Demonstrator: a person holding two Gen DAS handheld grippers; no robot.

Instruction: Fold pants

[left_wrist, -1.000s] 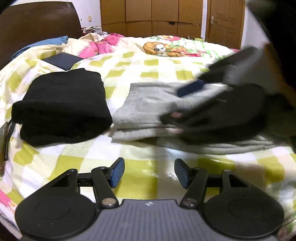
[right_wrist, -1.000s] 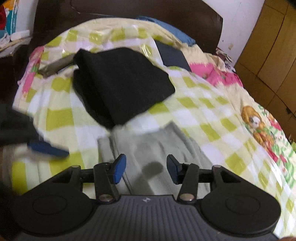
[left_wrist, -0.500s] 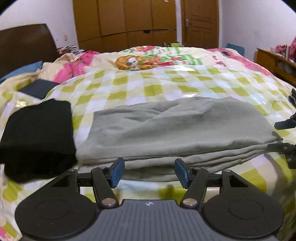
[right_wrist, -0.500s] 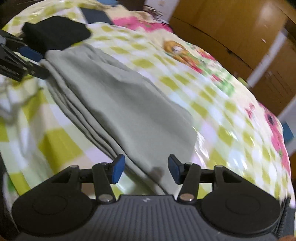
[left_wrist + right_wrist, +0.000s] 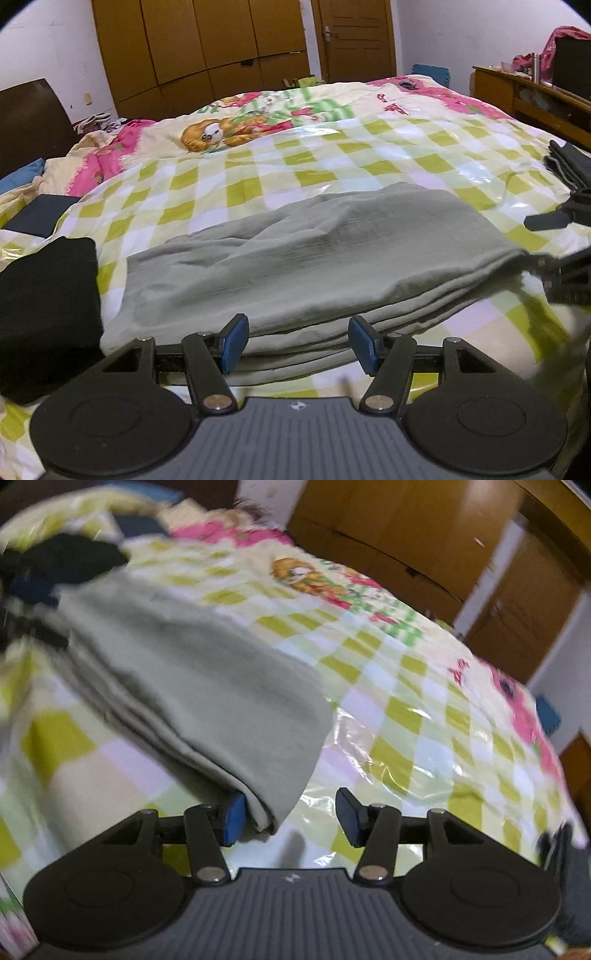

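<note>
The grey pants (image 5: 314, 254) lie folded in several layers on the checked bedspread (image 5: 295, 158). My left gripper (image 5: 297, 345) is open, its blue pads at the near long edge of the stack. In the right wrist view the pants (image 5: 207, 679) run away to the left. My right gripper (image 5: 290, 821) is open, with the pants' near corner between its pads, close to the left pad. The right gripper also shows at the right edge of the left wrist view (image 5: 554, 251), at the pants' right end.
A folded black garment (image 5: 44, 306) lies left of the grey pants, and shows in the right wrist view (image 5: 66, 557). A dark flat object (image 5: 40, 214) lies further back. Wardrobes (image 5: 207, 48) and a door stand behind the bed; a wooden desk (image 5: 532, 92) is at right.
Both grippers have moved in closer to the grey pants. The right gripper swung from over the pants to their right end, and the near corner now sits between its pads.
</note>
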